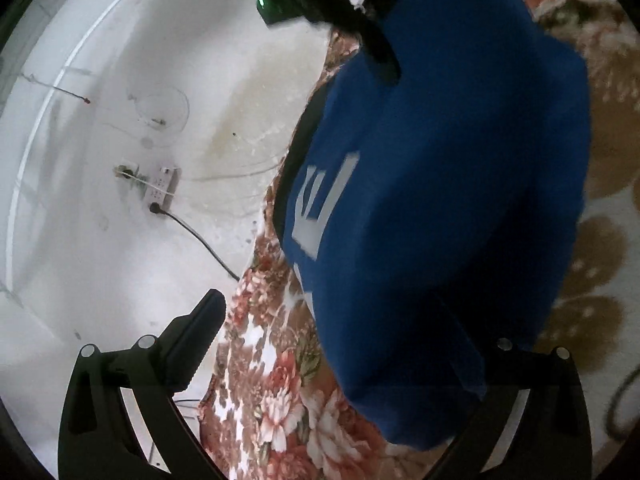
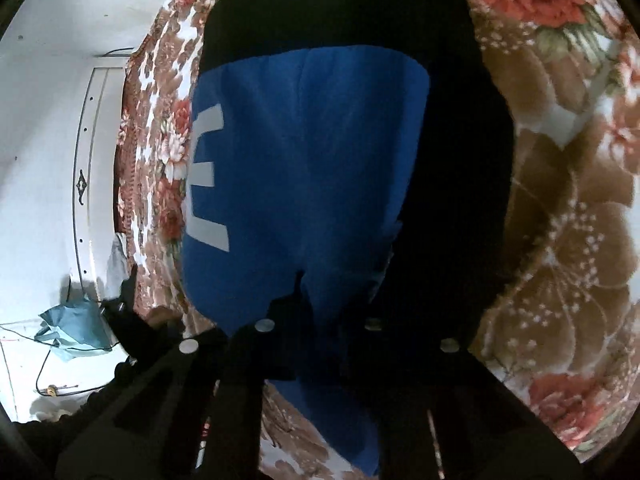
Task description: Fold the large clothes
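Blue garment (image 2: 304,168) hangs lengthwise above the floral bed (image 2: 560,200), right hand-held gripper (image 2: 316,312) pinching its edge, left hand-held gripper (image 1: 340,344) spread alongside

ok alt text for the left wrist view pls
A blue garment with pale lettering hangs over a flowered bedspread, draping over one finger of the left gripper. The right gripper holds its top edge. A power strip lies on the white floor.
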`<state>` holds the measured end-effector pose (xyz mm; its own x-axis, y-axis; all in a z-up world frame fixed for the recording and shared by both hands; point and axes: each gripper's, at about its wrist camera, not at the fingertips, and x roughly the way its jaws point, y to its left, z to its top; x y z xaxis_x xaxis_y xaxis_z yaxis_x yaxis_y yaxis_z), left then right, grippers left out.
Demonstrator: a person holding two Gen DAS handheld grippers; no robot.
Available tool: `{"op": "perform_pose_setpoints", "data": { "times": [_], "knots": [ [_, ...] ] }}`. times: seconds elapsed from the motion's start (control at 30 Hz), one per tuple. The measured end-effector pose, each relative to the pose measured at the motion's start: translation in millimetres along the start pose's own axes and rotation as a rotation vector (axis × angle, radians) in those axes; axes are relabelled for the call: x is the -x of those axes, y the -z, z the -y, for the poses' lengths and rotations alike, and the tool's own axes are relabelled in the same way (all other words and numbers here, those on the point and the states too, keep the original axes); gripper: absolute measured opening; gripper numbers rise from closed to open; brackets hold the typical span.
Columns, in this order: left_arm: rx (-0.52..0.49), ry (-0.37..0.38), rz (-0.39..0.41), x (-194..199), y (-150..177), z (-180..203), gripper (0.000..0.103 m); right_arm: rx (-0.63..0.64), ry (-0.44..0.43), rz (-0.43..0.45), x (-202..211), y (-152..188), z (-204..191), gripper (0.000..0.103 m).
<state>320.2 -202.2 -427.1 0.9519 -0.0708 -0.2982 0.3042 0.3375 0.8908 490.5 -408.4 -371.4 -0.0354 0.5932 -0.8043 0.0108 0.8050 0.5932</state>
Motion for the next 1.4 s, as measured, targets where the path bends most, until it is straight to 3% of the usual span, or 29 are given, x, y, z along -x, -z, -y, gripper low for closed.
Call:
{"op": "perform_pose_setpoints", "data": {
  "times": [0.1,0.2,0.43,0.53,0.57,0.63,0.7,0.73,0.77,0.87,0.97,1.13,1.23,1.33,1.4],
  "knots": [
    [-0.031,0.011,0.031,0.1,4.5,8.5,0.099,0.02,0.039,-0.005,3.5,1.7,4.5,0.011],
    [0.043,0.072,0.017,-2.2,6.4,-1.1,0.099,0.036,0.055,-0.017,-6.1,4.0,19.1,0.011],
    [0.005,0.093,0.016,5.0,10.5,4.3,0.099,-0.018,-0.061,0.013,-23.6,11.1,67.4,0.014],
    [0.041,0.13,0.005,17.8,4.5,-18.4,0.099,0.024,-0.054,0.026,-16.5,14.9,60.1,0.031],
    [0.067,0.139,0.001,24.4,2.8,-26.8,0.099,0.043,-0.027,0.026,-11.4,16.1,54.1,0.044],
    [0.142,0.163,-0.019,34.7,-2.5,-52.0,0.099,0.069,0.032,0.044,2.5,18.0,41.5,0.052],
    [0.158,0.182,-0.006,43.2,-7.9,-68.4,0.099,0.1,0.063,0.093,27.5,20.2,20.3,0.068],
    [0.173,0.175,0.004,46.5,-9.5,-75.6,0.099,0.114,0.086,0.134,42.7,20.3,8.0,0.084],
    [0.206,0.176,0.014,48.2,-12.8,-87.7,0.099,0.126,0.108,0.168,53.5,19.5,-2.0,0.095],
    [0.336,0.158,0.031,43.5,-20.7,-119.5,0.099,0.167,0.128,0.303,85.5,10.0,-36.6,0.098],
    [0.379,0.149,-0.029,14.3,-24.5,-121.2,0.099,0.166,0.184,0.393,78.3,-19.7,-53.0,0.098],
    [0.424,0.186,-0.077,-19.7,-30.4,-96.1,0.098,0.037,0.318,0.419,31.7,-81.2,-37.2,0.098],
    [0.411,0.258,-0.122,-31.7,-24.7,-67.0,0.097,0.084,0.544,0.415,1.4,-99.4,-17.2,0.098],
    [0.427,0.303,-0.13,-28.4,-16.5,-54.9,0.097,0.073,0.476,0.385,-10.4,-106.1,11.4,0.098],
    [0.423,0.331,-0.133,-21.9,-11.9,-50.4,0.097,0.1,0.476,0.386,-8.4,-106.0,13.2,0.098]
  ]
}}
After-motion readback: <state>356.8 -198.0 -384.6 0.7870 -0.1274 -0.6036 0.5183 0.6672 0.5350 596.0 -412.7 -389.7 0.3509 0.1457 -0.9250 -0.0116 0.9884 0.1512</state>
